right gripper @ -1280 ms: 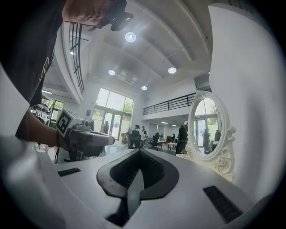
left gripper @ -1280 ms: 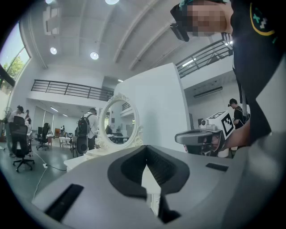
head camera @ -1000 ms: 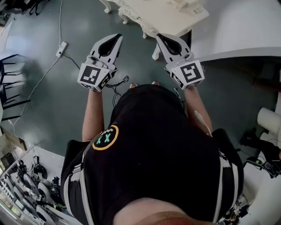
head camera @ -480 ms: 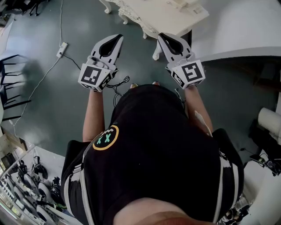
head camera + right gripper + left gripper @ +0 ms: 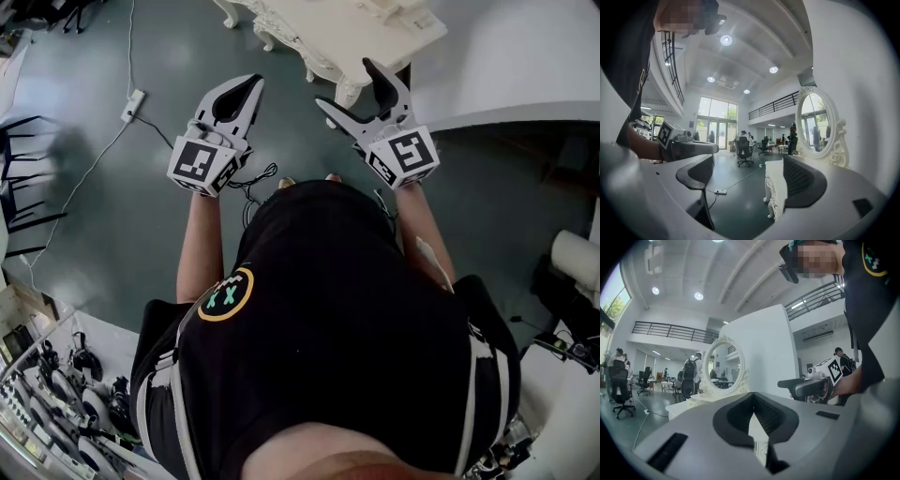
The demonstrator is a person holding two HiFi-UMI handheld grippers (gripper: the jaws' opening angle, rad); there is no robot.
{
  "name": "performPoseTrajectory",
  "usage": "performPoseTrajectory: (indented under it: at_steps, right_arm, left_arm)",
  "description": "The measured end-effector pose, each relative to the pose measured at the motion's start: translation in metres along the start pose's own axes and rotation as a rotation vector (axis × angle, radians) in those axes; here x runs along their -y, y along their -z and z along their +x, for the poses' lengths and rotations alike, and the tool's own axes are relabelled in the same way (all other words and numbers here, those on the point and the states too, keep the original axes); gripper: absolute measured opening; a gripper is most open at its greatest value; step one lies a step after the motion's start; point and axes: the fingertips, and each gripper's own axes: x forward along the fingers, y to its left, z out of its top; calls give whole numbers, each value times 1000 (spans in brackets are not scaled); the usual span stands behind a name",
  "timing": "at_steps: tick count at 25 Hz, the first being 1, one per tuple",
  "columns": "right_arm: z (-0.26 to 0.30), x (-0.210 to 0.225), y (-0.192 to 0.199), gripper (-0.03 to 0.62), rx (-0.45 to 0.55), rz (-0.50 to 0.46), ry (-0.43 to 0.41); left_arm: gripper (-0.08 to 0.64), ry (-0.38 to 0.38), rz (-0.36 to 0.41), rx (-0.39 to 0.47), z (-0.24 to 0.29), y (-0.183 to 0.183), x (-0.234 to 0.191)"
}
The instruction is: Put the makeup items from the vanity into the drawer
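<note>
The cream carved vanity [image 5: 349, 34] stands ahead of me at the top of the head view, and I cannot make out any makeup items or a drawer on it. My left gripper [image 5: 236, 97] is held over the floor short of it, jaws shut on nothing. My right gripper [image 5: 351, 86] is near the vanity's front leg; its jaws are opening and nothing is between them. The left gripper view shows the shut gripper [image 5: 754, 420] and the oval mirror [image 5: 723, 366]. In the right gripper view the gripper [image 5: 747, 183] frames the vanity's edge [image 5: 776, 187] and the mirror [image 5: 816, 124].
A power strip [image 5: 131, 103] and its cable lie on the dark floor to the left. Black chair frames [image 5: 21, 178] stand at the far left. A white partition [image 5: 511, 56] rises right of the vanity. A rack of gear [image 5: 56, 394] sits lower left. People and office chairs [image 5: 744, 152] are farther off.
The right gripper's jaws have gone from shut to wide apart. Both hands stay in about the same place, and the left gripper is unchanged.
</note>
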Motion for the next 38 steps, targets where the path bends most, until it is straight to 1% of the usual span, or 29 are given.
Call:
performPoseTrajectory:
  at_steps: [2, 3, 6, 9, 16, 24, 32, 35, 38]
  right_arm:
    - [1, 0, 1, 571, -3, 3, 0]
    - [1, 0, 4, 598, -9, -1, 2]
    - [3, 3, 12, 598, -31, -18, -1]
    - [4, 0, 12, 598, -43, -36, -4]
    - [2, 6, 16, 598, -52, -31, -6]
    - [-13, 27, 19, 598, -50, -31, -14]
    - [-25, 45, 21, 598, -57, -29, -40]
    - [-21, 54, 26, 598, -62, -18, -32]
    - [-5, 65, 31, 598, -66, -19, -15]
  left_arm:
    - [20, 0, 1, -1, 0, 0, 1]
    - [20, 1, 1, -2, 0, 1, 1]
    - [20, 5, -1, -6, 4, 5, 2]
    - [20, 7, 0, -6, 4, 2, 2]
    - [20, 0, -1, -15, 9, 1, 4]
    - [20, -27, 4, -12, 27, -3, 20]
    - [20, -65, -2, -16, 40, -9, 34]
    - [20, -61, -4, -29, 45, -3, 30]
    - [20, -55, -7, -26, 54, 3, 13]
